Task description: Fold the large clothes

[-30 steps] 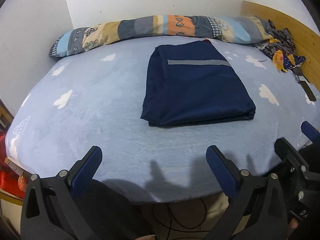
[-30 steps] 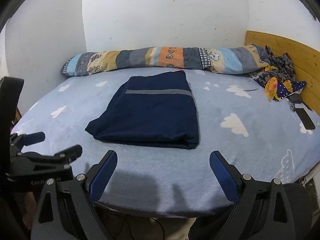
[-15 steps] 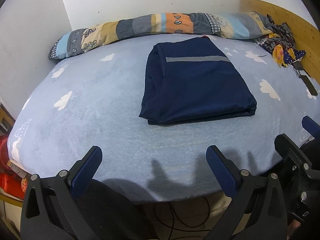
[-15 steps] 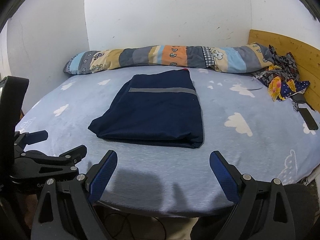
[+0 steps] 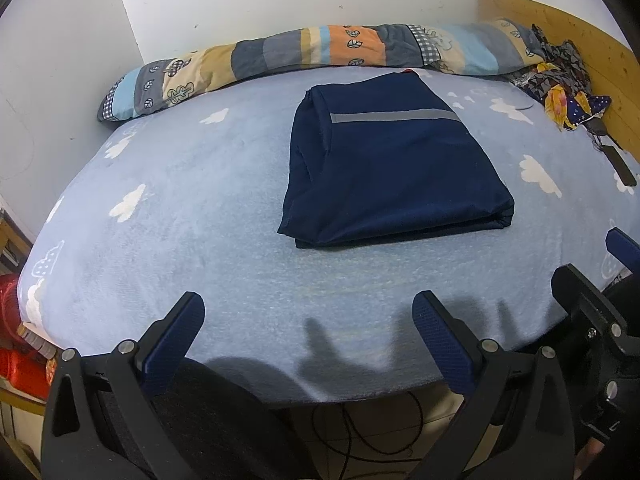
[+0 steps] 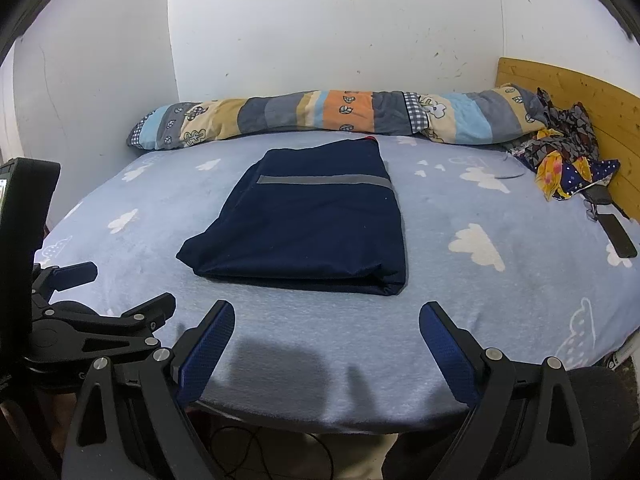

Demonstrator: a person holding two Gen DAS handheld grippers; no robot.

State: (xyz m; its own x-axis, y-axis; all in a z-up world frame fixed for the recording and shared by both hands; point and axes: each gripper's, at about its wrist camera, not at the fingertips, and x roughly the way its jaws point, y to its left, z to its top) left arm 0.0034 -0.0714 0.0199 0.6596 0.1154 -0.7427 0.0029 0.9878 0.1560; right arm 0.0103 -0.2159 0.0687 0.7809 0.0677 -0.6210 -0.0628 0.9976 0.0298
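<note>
the left wrist view shows a red thing (image 5: 10,320) low by the bed's left edge, and the right wrist view does not. the right wrist view shows more of the white wall (image 6: 320,32).

the folded dark blue cloth with a grey stripe (image 5: 392,176) lies flat in the middle of the light blue bed sheet with white clouds (image 5: 160,208). it sits ahead of both sets of jaws and touches neither.

the left gripper (image 5: 308,330) hangs over the bed's near edge, jaws wide and empty. the right gripper (image 6: 327,338) hangs just beside it, jaws wide and empty too.

a long striped pillow (image 6: 320,114) lies along the wall.
</note>
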